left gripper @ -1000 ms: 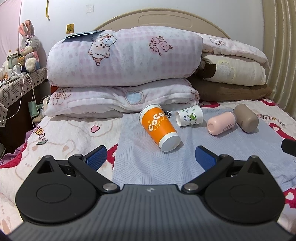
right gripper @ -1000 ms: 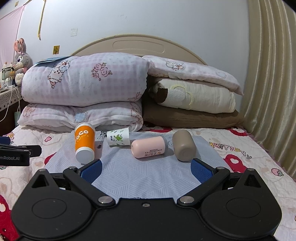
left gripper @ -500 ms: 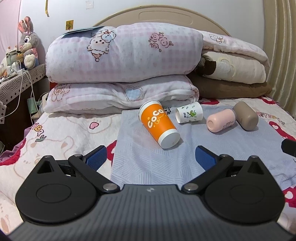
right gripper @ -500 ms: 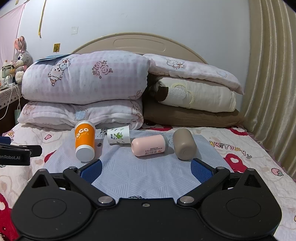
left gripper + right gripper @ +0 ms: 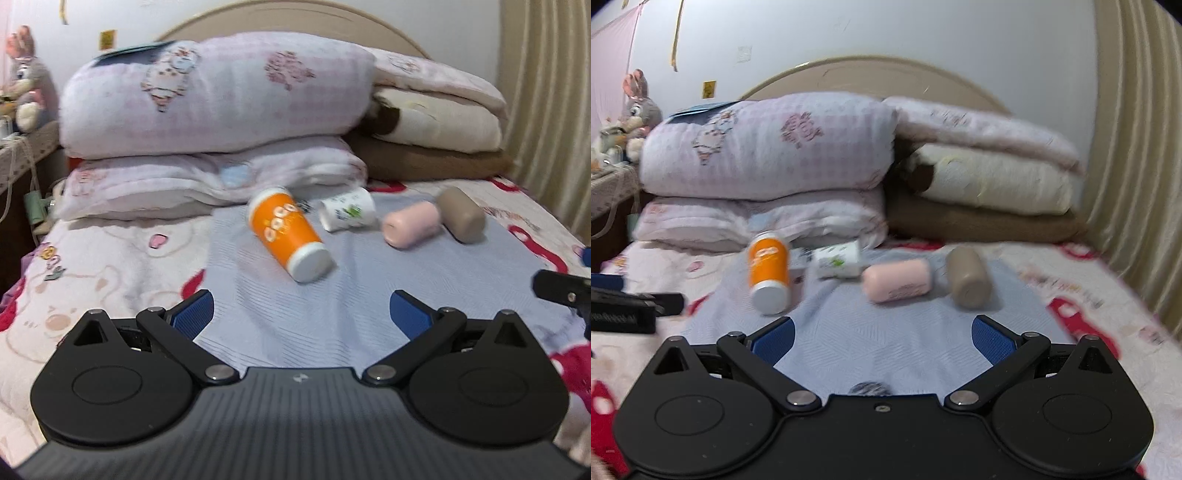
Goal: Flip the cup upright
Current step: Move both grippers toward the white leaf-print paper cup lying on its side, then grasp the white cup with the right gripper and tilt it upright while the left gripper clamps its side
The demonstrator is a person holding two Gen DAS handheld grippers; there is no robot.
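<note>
Left wrist view: we are looking along the left gripper (image 5: pixel 301 308), whose blue pads (image 5: pixel 194 312) are standing wide apart with nothing between them. Ahead, four cups are lying on their sides on a grey cloth (image 5: pixel 332 314) spread over the bed (image 5: pixel 110 266). The orange cup (image 5: pixel 286 232) is lying nearest, its white base pointing toward us and to the right. Just behind it the small white cup (image 5: pixel 347 214) is resting, and to the right the pink cup (image 5: pixel 410 225) is lying against the brown cup (image 5: pixel 461 214) (the two appear to be touching). Folded quilts (image 5: pixel 221 99) are stacked behind. At the right edge, part of the right gripper (image 5: pixel 565 290) is showing.

Right wrist view: we are looking along the right gripper (image 5: pixel 882 339), its jaws likewise spread wide and holding nothing. The orange cup (image 5: pixel 768 271) is lying left of centre on the grey cloth (image 5: pixel 886 343), base toward us; the small white cup (image 5: pixel 838 260) is sitting just beside it, then the pink cup (image 5: pixel 897 280) and the brown cup (image 5: pixel 967 277). The left gripper (image 5: pixel 635 304) is entering from the left edge. A plush rabbit (image 5: pixel 639 107) is sitting at upper left (both views are somewhat blurred).
</note>
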